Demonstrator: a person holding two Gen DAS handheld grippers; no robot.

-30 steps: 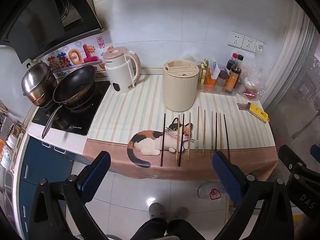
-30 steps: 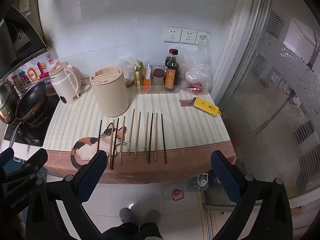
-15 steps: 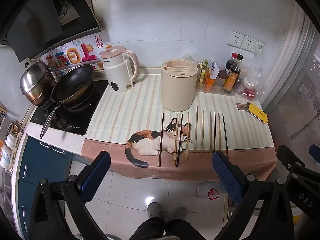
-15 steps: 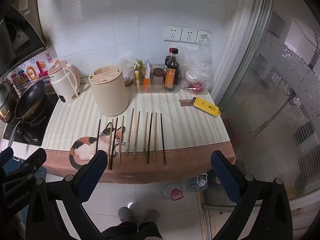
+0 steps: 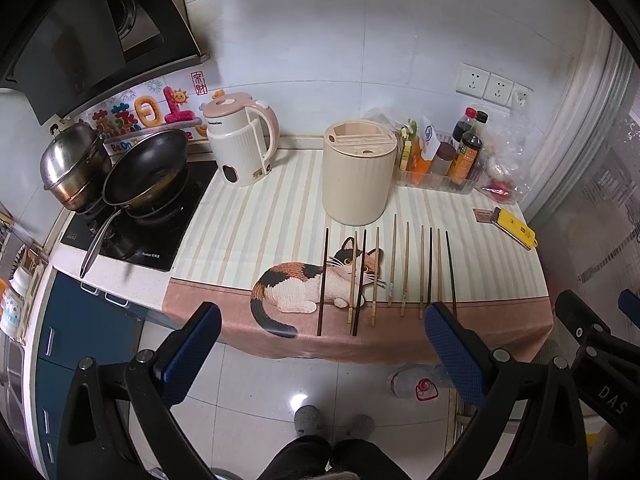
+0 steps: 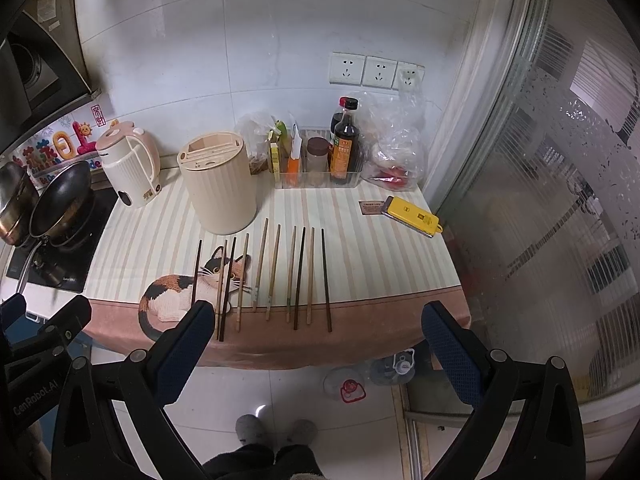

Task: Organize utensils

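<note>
Several chopsticks (image 5: 393,260) (image 6: 276,272), some dark and some pale bamboo, lie side by side in a row on the cat-print mat (image 5: 292,280) near the counter's front edge. Just behind them stands a cream round utensil holder (image 5: 356,176) (image 6: 218,184) with slots in its top. My left gripper (image 5: 322,314) is open and hangs in front of the counter edge, apart from the chopsticks. My right gripper (image 6: 318,310) is likewise open with nothing between its fingers, short of the row's near ends.
A cream kettle (image 5: 240,140), a wok (image 5: 148,164) and a steel pot (image 5: 74,164) on a black hob sit left. A tray of sauce bottles (image 6: 320,160), a plastic bag (image 6: 394,140) and a yellow object (image 6: 412,210) lie right, beside a frosted glass door (image 6: 540,200). Bottles (image 6: 376,376) and the person's feet are on the floor.
Both views have drifted only very slightly. Nothing on the counter has moved and both grippers stay open.
</note>
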